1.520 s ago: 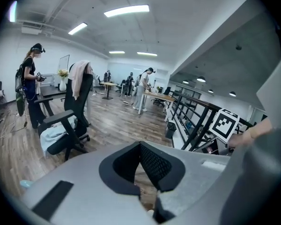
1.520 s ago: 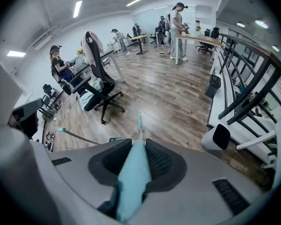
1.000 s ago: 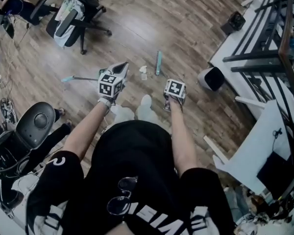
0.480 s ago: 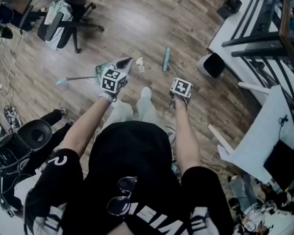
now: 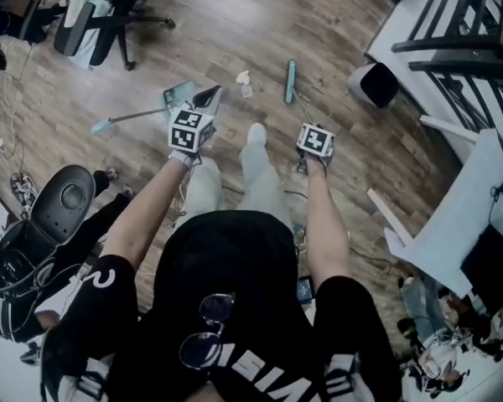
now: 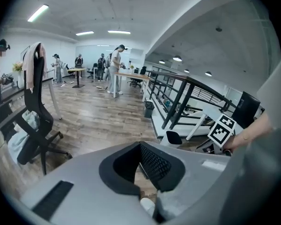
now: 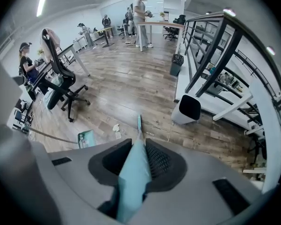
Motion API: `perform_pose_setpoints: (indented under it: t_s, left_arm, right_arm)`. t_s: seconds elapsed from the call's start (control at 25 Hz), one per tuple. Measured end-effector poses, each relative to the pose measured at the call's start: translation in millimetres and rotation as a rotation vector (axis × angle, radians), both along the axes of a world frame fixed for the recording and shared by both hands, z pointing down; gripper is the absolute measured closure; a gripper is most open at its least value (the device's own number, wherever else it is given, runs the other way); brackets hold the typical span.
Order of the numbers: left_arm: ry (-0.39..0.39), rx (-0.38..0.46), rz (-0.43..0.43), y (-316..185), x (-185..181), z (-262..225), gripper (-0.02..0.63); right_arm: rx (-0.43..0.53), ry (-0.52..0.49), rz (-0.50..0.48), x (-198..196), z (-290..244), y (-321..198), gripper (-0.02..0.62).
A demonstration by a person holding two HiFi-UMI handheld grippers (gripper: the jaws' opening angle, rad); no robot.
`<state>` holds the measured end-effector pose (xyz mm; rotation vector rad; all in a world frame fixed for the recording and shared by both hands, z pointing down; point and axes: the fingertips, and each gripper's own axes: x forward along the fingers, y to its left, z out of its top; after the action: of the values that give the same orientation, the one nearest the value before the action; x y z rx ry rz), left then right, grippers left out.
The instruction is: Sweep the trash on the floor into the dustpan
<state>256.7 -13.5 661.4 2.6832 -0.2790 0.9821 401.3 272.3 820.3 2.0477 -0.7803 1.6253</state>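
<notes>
Two scraps of pale trash [image 5: 244, 82] [image 7: 116, 128] lie on the wood floor. To their left lies the teal dustpan [image 5: 183, 95] [image 7: 86, 138], its long handle [image 5: 121, 121] running off to the left. My left gripper [image 5: 205, 100] [image 6: 139, 172] hovers at the pan's near right edge; its jaws stand a little apart with only floor showing between them. My right gripper [image 5: 305, 126] [image 7: 139, 161] is shut on the teal broom handle [image 7: 133, 177]. The broom head [image 5: 291, 82] [image 7: 139, 123] rests on the floor right of the trash.
A white bin [image 5: 377, 84] [image 7: 187, 109] stands right of the broom, with a white desk and black railing [image 5: 453, 48] beyond it. Office chairs stand at the far left [image 5: 92, 19] and near left [image 5: 59, 203]. My white shoe [image 5: 256, 132] is between the grippers. People stand far off.
I have stepped forward and the view has shifted. The dustpan now shows ahead of the left gripper. The broom head sits a bit farther right of the trash.
</notes>
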Motion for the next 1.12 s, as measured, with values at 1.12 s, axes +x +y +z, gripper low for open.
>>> perform_pose_setpoints:
  t_s: [1.12]
  left_arm:
    - [0.011,-0.056,-0.237,-69,-226,21,0.609]
  right_arm:
    - [-0.089,0.057,-0.225,-172,6,-96,0.511]
